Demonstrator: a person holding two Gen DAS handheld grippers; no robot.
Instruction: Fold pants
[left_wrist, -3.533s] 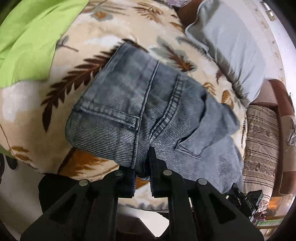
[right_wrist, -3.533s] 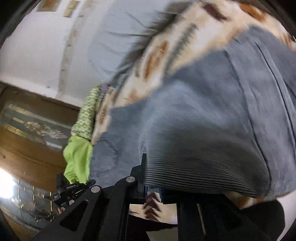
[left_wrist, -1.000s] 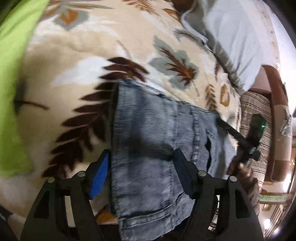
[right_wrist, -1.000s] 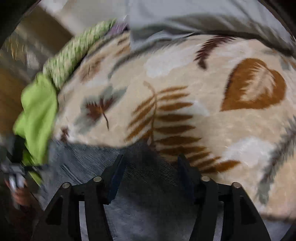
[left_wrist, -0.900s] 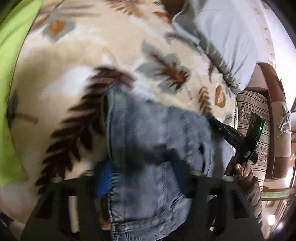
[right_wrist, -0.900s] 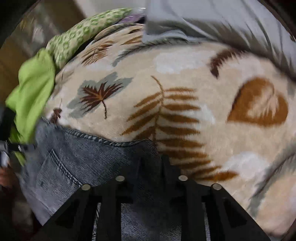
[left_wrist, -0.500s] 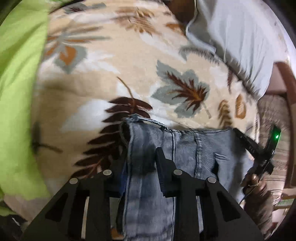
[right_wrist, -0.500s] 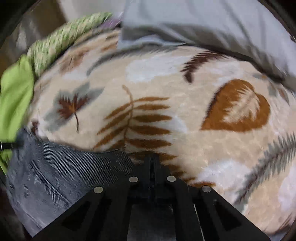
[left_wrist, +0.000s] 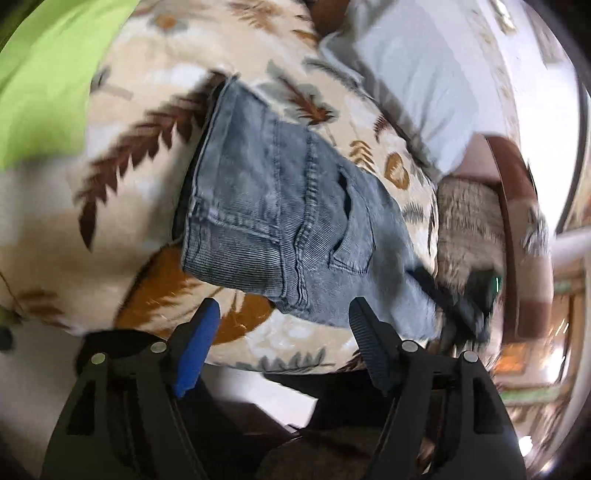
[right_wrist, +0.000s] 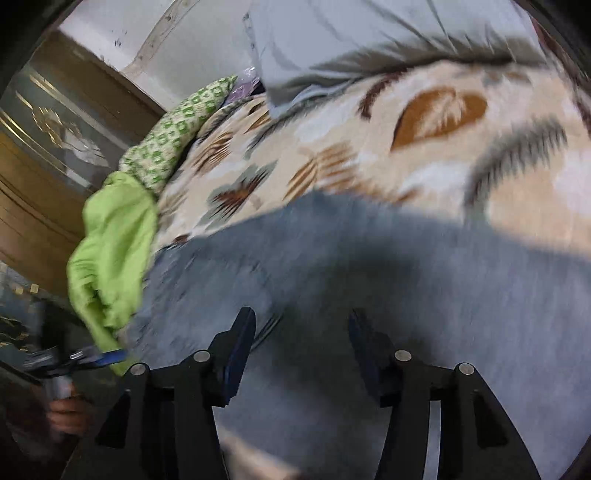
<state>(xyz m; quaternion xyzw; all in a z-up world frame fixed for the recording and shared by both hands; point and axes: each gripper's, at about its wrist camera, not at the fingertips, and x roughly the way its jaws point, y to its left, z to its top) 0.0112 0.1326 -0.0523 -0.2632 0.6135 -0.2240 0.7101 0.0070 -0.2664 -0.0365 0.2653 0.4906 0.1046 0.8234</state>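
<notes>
Folded blue jeans lie on leaf-print blanket, near its front edge. Left gripper hovers just off that edge, jaws wide apart, holding nothing. Right gripper sits over jeans, jaws apart, empty. Grey pillow behind jeans. Green cloth beside jeans.

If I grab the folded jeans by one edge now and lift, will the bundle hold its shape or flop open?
The jeans would probably flop open: they are soft layered denim, and both the left gripper and right gripper stand open. They look fairly heavy for cloth, and the plush blanket may drag against pushing.
</notes>
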